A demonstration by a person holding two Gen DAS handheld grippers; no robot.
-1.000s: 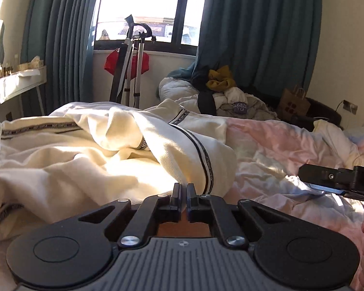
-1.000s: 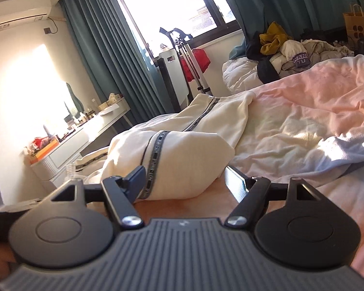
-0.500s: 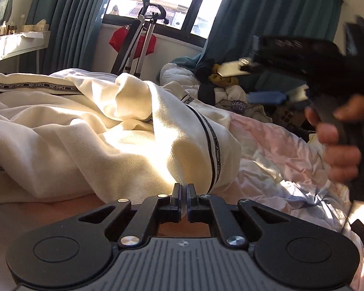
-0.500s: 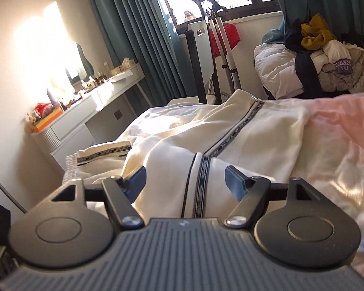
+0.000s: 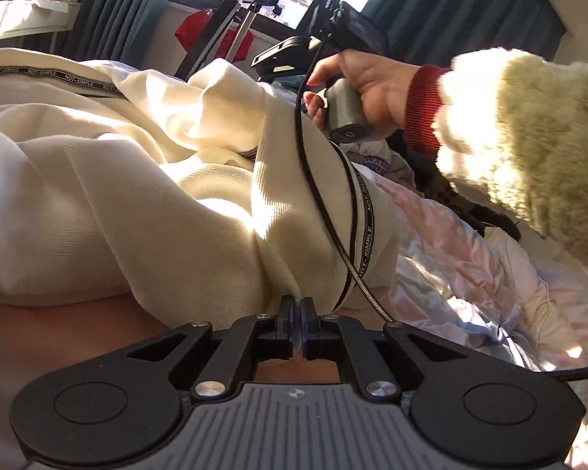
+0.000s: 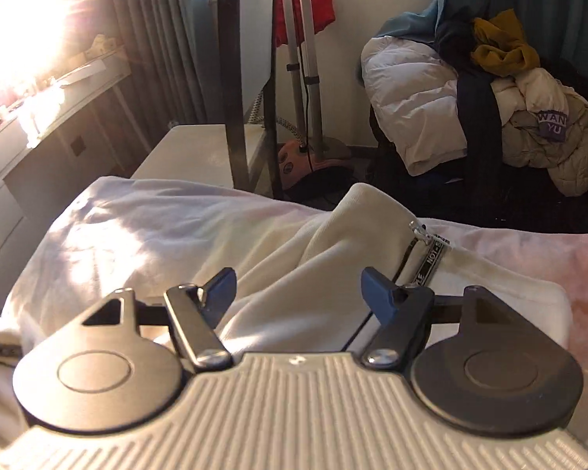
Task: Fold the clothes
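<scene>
One cream garment (image 5: 145, 196) — rumpled pink bedding (image 5: 450, 258).

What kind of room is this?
Most likely a bedroom: a bed with a rumpled pink duvet, a cream garment spread on it, a chair heaped with clothes, and curtained windows.

Harsh window sunlight, blown-out glare at left, fisheye-bent edges.
</scene>
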